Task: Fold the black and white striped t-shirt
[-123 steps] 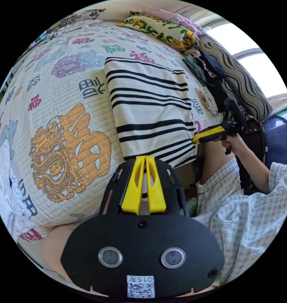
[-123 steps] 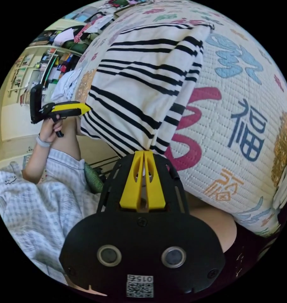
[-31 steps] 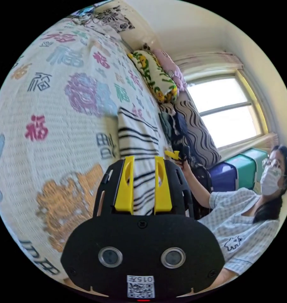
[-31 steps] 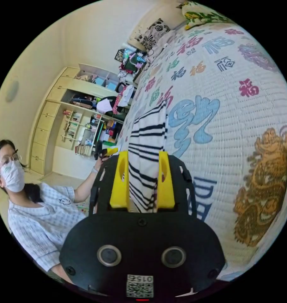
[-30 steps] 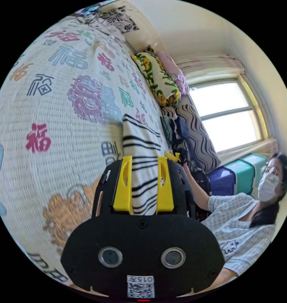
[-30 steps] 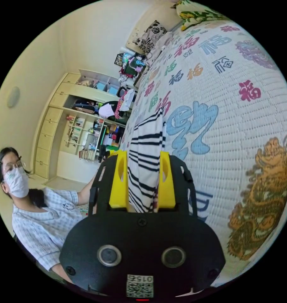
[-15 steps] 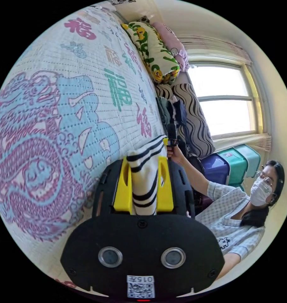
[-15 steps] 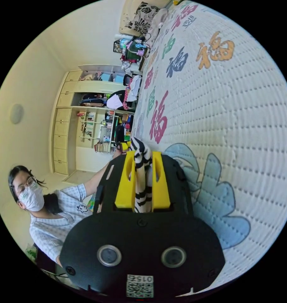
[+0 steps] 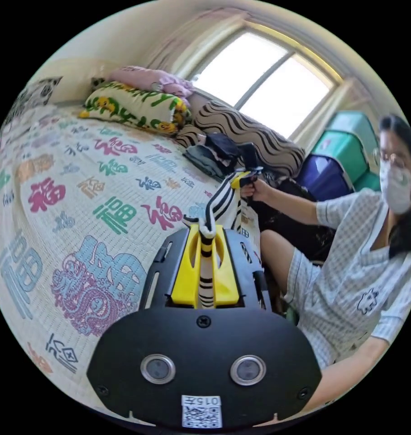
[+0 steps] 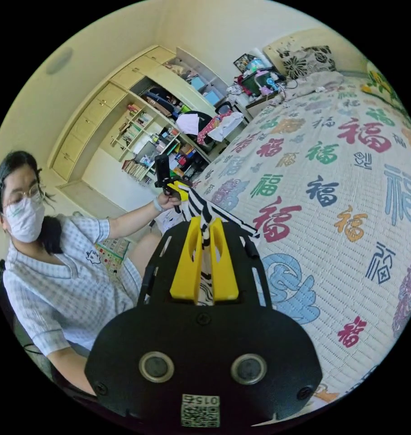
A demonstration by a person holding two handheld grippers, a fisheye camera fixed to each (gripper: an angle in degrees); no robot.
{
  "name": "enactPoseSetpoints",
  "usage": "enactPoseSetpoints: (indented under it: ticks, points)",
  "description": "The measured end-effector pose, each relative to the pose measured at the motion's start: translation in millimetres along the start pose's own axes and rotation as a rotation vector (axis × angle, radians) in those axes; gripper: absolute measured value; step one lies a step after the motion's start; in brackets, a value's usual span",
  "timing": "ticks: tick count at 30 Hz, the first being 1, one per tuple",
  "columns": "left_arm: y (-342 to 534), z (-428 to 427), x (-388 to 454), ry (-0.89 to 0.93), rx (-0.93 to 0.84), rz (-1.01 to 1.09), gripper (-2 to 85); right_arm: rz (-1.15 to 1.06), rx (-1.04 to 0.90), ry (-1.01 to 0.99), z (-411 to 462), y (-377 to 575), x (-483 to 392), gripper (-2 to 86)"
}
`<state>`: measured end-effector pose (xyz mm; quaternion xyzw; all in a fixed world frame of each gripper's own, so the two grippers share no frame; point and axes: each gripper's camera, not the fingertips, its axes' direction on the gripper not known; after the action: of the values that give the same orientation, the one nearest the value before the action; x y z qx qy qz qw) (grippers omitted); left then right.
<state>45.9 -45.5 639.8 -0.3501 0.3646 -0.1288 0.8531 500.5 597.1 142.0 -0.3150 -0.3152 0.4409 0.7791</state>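
Both grippers now have the striped t-shirt (image 9: pixel 223 204) off the bedspread (image 9: pixel 78 190), where half a second ago it sat low against the quilt with the yellow jaws set wide around a thick roll of it. Four seconds back the shirt lay flat on the bed as a folded panel; now it hangs as a bunched band strung between the two tools above the near edge of the bed.

Largest first: the bedspread, cream quilt with coloured characters, runs away to the far pillows (image 9: pixel 133 102) and the window (image 9: pixel 264 86). The person (image 9: pixel 350 253) sits at the near side, arms out.

Left gripper (image 9: pixel 206 233): jaws drawn in close, pinching a narrow striped fold that rises from between them. In its view the right gripper (image 9: pixel 240 180) sits further off, yellow tips on the shirt's other end, a hand (image 9: pixel 255 190) on its grip.

Right gripper (image 10: pixel 204 225): jaws likewise nearly together, clamped on the cloth. Beyond it the left gripper (image 10: pixel 178 188) grips the far end, with shelves (image 10: pixel 142 136) behind.
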Motion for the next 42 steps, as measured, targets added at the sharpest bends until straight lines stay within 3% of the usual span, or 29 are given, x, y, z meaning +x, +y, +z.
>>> enactPoseSetpoints:
  ticks: [5,8,13,16,20,24,27,31,32,35,42]
  points:
    - [40,-14,89,-0.064,-0.031,0.135,0.7,-0.148,-0.022,0.06,9,59,-83,1.9]
    - [67,-2,136,-0.124,-0.141,0.18,0.4,-0.174,-0.079,0.125,25,95,-116,2.1]
    - [92,35,183,-0.196,-0.311,0.219,0.2,-0.106,-0.245,0.197,64,133,-133,3.0]
    - [97,48,197,-0.234,-0.374,0.231,0.2,-0.031,-0.245,0.157,67,140,-129,4.3]
    - [99,50,206,-0.251,-0.383,0.206,0.2,0.018,-0.186,0.086,41,128,-131,6.6]
    - [96,45,208,-0.231,-0.36,0.161,0.3,-0.087,-0.119,0.239,18,92,-143,10.4]
    - [94,37,204,-0.195,-0.335,0.11,0.4,-0.167,-0.205,0.267,38,45,-133,13.9]
    - [89,26,200,-0.165,-0.293,0.068,0.4,-0.13,-0.352,0.123,91,-7,-88,16.6]
    - [88,22,197,-0.153,-0.282,0.055,0.4,-0.096,-0.403,0.07,107,-15,-74,16.3]
    - [87,17,194,-0.145,-0.277,0.038,0.4,-0.084,-0.473,-0.104,125,-22,-59,4.8]
    - [91,19,200,-0.195,-0.244,0.06,0.2,-0.238,-0.316,0.02,50,37,-115,1.5]
